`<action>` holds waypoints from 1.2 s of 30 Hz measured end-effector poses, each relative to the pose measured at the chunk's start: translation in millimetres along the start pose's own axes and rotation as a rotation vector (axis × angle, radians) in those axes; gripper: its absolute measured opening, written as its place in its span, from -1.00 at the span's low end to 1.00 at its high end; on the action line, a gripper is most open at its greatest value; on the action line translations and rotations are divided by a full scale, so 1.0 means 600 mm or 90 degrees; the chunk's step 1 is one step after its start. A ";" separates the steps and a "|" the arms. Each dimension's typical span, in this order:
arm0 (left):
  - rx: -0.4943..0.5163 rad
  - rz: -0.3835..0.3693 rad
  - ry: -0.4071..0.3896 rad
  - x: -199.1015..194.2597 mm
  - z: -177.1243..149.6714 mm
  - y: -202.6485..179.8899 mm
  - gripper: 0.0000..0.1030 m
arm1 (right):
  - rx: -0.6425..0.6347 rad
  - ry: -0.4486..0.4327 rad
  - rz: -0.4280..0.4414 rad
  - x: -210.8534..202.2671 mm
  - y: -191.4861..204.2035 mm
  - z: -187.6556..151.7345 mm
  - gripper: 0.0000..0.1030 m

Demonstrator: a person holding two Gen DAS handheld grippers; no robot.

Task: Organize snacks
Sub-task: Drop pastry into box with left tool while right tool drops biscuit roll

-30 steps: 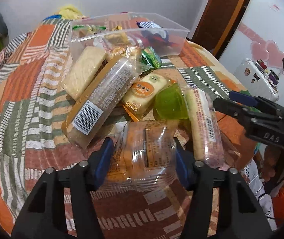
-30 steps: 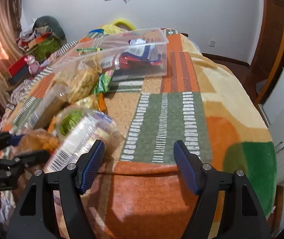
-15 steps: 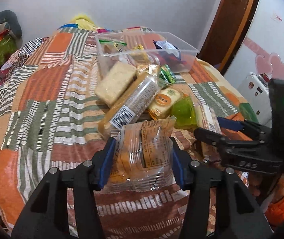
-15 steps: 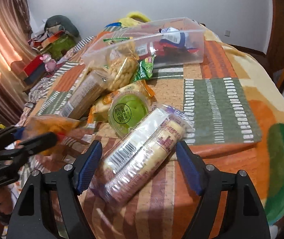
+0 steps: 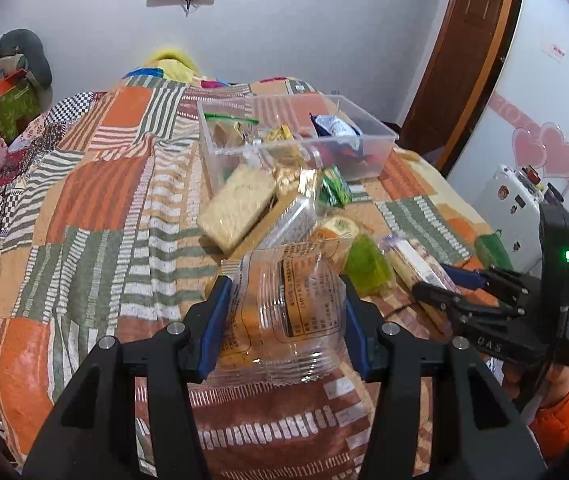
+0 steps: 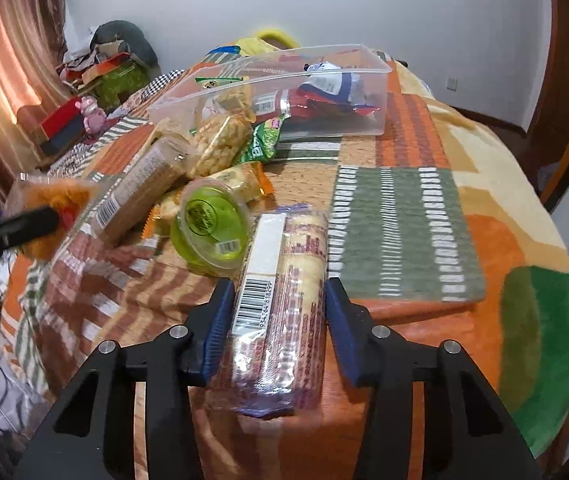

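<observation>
My left gripper [image 5: 284, 320] is shut on a clear bag of orange pastries [image 5: 284, 312] and holds it above the bedspread; the bag also shows in the right wrist view [image 6: 48, 208]. My right gripper [image 6: 278, 320] has closed on a long roll of biscuits with a barcode [image 6: 280, 304] that lies on the bedspread; the roll also shows in the left wrist view [image 5: 416, 268]. A clear plastic bin [image 5: 384, 136] with several snacks in it stands at the far side, also in the right wrist view [image 6: 380, 92].
A pile of snacks lies before the bin: a green jelly cup [image 6: 210, 228], a brown cracker roll [image 6: 140, 192], a pale cracker pack [image 5: 236, 208], a green packet [image 6: 264, 140]. The patchwork bedspread [image 5: 84, 200] drops off at the right edge [image 6: 544, 320].
My left gripper has lifted the pastry bag higher and back from the pile. My right gripper has moved left over the biscuit roll and its jaws have closed in on it.
</observation>
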State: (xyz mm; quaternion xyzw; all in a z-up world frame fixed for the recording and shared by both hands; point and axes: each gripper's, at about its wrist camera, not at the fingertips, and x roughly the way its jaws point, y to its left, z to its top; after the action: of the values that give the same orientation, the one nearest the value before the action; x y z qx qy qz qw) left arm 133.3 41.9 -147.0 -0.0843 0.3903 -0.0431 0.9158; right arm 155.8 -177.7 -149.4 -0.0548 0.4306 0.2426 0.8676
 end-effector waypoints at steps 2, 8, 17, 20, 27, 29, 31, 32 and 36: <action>-0.004 0.003 -0.010 -0.002 0.014 0.001 0.00 | 0.010 -0.007 0.000 -0.008 -0.010 0.001 -0.17; -0.012 0.007 -0.040 -0.004 0.058 0.004 0.00 | 0.022 -0.049 -0.002 -0.039 -0.028 0.029 -0.17; -0.019 0.005 -0.074 0.019 0.135 0.011 0.00 | 0.018 -0.138 -0.001 -0.061 -0.034 0.119 -0.17; -0.017 0.013 -0.080 0.035 0.160 0.015 0.00 | 0.009 -0.159 0.001 -0.056 -0.031 0.150 -0.17; -0.018 0.034 -0.085 0.076 0.207 0.034 0.00 | 0.002 -0.189 0.017 -0.023 -0.021 0.217 -0.17; -0.019 0.039 -0.085 0.089 0.218 0.039 0.00 | 0.005 -0.196 0.026 -0.010 -0.017 0.237 -0.17; -0.019 0.044 -0.082 0.105 0.231 0.046 0.00 | 0.004 -0.198 0.032 0.002 -0.011 0.249 -0.17; -0.020 0.045 -0.079 0.113 0.236 0.048 0.00 | 0.002 -0.198 0.032 0.008 -0.007 0.255 -0.17; -0.028 0.033 -0.063 0.146 0.253 0.058 0.00 | -0.013 -0.186 0.032 0.043 0.001 0.282 -0.17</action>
State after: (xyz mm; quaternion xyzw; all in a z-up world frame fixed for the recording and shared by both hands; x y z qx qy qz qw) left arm 303.6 81.6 -112.1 -0.0962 0.3472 -0.0065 0.9328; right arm 290.4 -116.1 -64.0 -0.0170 0.2983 0.2738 0.9142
